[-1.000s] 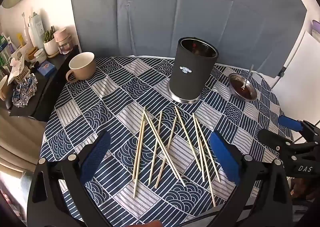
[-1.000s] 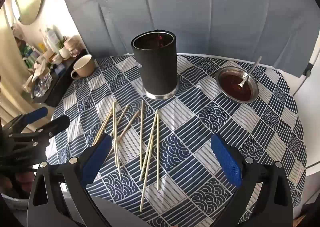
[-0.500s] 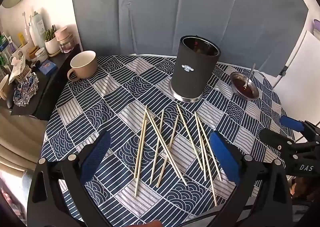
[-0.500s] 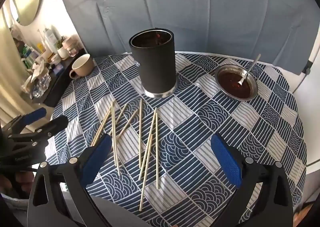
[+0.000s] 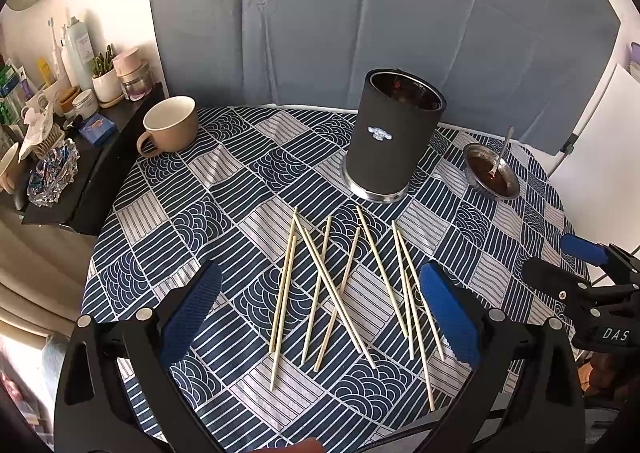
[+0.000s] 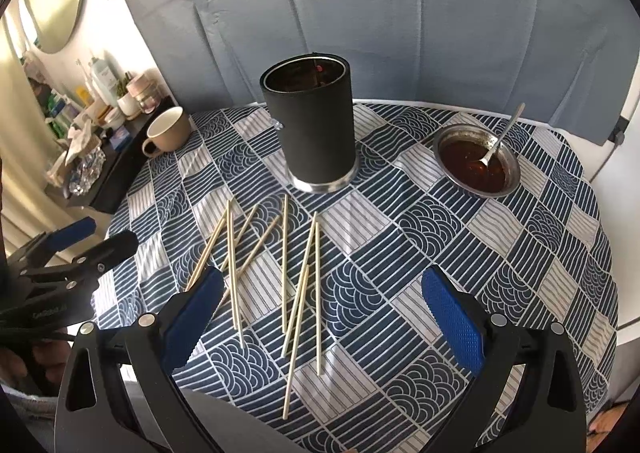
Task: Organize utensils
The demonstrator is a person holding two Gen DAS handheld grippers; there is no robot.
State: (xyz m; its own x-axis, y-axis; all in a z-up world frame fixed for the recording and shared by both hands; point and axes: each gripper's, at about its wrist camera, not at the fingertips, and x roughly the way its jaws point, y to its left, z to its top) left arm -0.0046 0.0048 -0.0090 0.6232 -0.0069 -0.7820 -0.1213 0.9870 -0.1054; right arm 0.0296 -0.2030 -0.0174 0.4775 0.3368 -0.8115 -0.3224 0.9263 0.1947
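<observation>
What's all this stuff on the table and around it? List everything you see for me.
Chopsticks: about nine, pale wood, scattered flat on the cloth in front of the holder, some crossing.
Utensil holder: one, black with a metal base, upright at the table's middle.
Mug: one, beige, far left edge of the table.
Sauce dish: one, metal, dark sauce inside, right of the holder.
Spoon: one, metal, resting in the dish.
Tablecloth: one, navy and white pattern, covering the table.
Side shelf: one, dark, left of the table, crowded with bottles, jars and a small plant.
Backdrop: one, grey-blue, behind the table.
Left gripper: black, blue pads, open, above the chopsticks.
Right gripper: same, open.
</observation>
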